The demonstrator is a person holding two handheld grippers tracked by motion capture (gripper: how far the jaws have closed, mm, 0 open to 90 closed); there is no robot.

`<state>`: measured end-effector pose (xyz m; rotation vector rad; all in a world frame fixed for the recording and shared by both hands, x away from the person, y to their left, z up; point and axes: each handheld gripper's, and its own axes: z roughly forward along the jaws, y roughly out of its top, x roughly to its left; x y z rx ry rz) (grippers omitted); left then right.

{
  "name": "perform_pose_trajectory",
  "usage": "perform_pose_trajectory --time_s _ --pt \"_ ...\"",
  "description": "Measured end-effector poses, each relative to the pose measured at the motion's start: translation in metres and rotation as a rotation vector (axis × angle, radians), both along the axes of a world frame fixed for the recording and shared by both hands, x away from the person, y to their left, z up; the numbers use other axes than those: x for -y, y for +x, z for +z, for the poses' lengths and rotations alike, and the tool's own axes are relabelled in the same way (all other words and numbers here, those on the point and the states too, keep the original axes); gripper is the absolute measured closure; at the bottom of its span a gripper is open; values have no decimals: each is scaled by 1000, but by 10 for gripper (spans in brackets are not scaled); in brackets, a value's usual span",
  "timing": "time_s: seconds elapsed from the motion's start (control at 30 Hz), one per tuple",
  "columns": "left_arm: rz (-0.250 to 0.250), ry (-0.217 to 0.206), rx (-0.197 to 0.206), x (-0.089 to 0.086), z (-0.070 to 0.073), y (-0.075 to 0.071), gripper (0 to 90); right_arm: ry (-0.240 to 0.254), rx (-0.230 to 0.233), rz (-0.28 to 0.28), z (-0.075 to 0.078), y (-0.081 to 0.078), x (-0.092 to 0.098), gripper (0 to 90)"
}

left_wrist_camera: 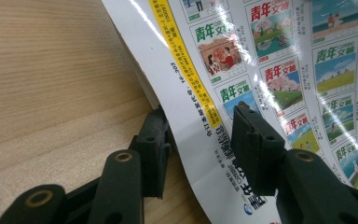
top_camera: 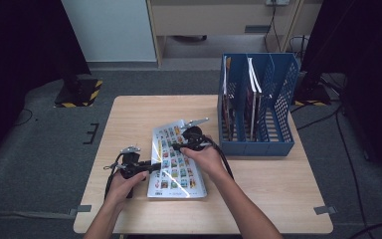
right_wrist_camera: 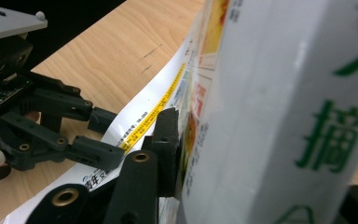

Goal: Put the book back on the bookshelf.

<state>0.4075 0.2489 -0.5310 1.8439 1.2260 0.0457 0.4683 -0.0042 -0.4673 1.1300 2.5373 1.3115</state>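
Left gripper (top_camera: 151, 167) clamps magazine (top_camera: 176, 162) edge, right gripper (top_camera: 175, 146) pinches cover; magazine on table (top_camera: 129, 114), file rack (top_camera: 258, 107) slot pending.

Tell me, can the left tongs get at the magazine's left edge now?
Probably yes: the left tongs already straddle the magazine at its edge, one pad under and one on top, with nothing in between.

From my seat, the left gripper (top_camera: 155, 167) has the glossy magazine's (top_camera: 176, 169) left edge between its jaws, one jaw under the cover, one on top. The right gripper (top_camera: 175, 147) has the upper part of that magazine between its jaws. The light wooden table (top_camera: 129, 119) lies beneath both. The blue plastic file rack (top_camera: 278, 94) stands beyond the right jaws, with upright magazines (top_camera: 252, 107) in its compartments.
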Motion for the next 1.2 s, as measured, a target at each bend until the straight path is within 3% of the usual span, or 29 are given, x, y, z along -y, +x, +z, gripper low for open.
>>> perform_pose_trajectory --time_s 0.13,0.2,0.3,0.5,0.57,0.7,0.87,1.2 --pt "21 -33 15 -3 1 1 535 10 58 -1 5 -2 1 714" --pt "27 -29 33 -5 1 2 504 28 90 3 9 -3 2 715" --pt "3 -27 46 -3 1 2 496 59 138 -2 15 -5 3 716" --pt "-44 -40 47 2 -3 4 393 130 211 10 23 -7 8 721" --pt "-57 -47 43 1 -4 5 398 135 217 22 24 -8 8 721" --pt "-49 -95 6 -10 -2 8 540 146 228 39 23 -9 7 723" --pt "-36 -67 28 -9 4 7 622 156 239 46 23 -9 8 725" --pt "-3 20 145 -1 18 3 660 165 295 47 32 -11 11 731"
